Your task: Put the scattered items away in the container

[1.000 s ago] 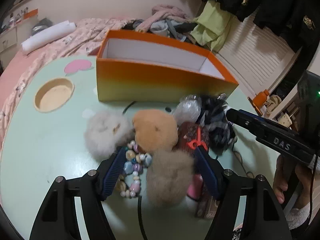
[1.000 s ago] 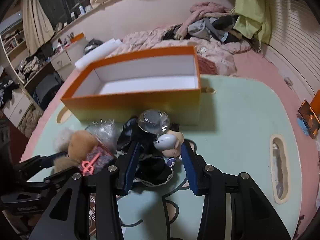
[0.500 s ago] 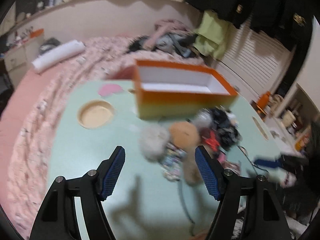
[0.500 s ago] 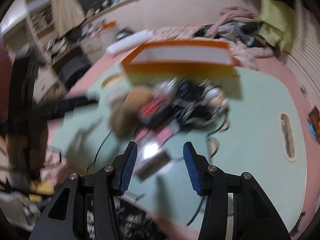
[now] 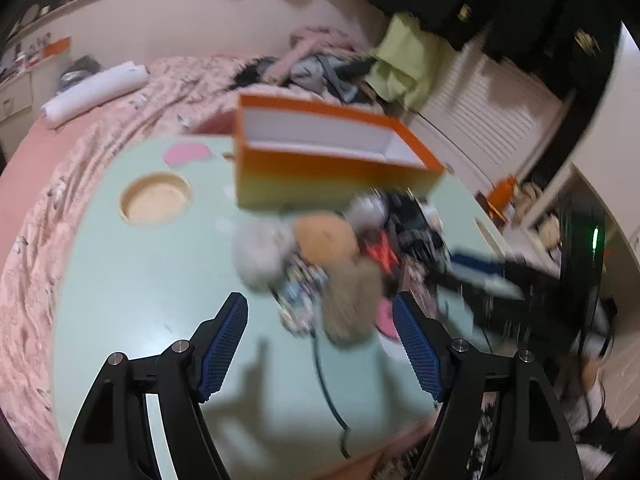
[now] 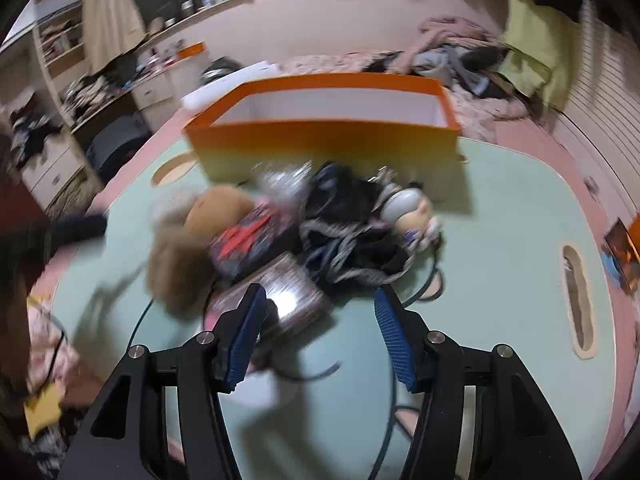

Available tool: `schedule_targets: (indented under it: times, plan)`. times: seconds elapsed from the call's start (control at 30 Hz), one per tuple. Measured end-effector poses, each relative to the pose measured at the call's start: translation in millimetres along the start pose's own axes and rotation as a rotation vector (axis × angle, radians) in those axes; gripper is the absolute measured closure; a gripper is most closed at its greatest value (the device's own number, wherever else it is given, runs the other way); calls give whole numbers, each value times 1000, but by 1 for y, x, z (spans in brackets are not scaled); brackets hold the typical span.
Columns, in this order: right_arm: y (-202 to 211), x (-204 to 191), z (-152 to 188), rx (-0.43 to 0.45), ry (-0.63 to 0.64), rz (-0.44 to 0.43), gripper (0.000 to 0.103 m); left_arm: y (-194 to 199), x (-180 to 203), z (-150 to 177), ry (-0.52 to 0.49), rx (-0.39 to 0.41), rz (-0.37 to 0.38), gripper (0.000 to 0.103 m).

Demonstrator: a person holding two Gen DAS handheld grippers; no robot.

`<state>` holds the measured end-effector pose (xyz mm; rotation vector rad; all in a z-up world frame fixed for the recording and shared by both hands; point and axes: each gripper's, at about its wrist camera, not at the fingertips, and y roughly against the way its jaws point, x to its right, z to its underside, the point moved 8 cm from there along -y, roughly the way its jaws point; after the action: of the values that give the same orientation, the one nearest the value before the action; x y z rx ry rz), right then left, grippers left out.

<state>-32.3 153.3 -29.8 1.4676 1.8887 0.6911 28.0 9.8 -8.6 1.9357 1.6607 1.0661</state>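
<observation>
Beyond both tongs (image 5: 320,312) (image 6: 318,304), heaped clutter (image 6: 304,232) before box (image 6: 328,144).

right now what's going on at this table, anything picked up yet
A person is working with a claw in each hand over a pale green table. Nothing is picked up. The left claw is open and empty, short of a heap of fluffy pompoms, beads and dark cords. The right claw is opening with nothing gripped; a shiny packet lies just past its left finger. The orange box behind the heap looks empty, though the blur hides much of its floor.
</observation>
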Motion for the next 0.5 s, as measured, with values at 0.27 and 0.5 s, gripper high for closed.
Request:
schedule_targets:
  times: [0.27,0.5]
  plan:
    - [37,-13,17,47,-58,-9,46,-27,12,35,21,-100,-58,29]
    - [14,8,37,-63,-96,130,45,-30,4,33,-3,-64,-176,16]
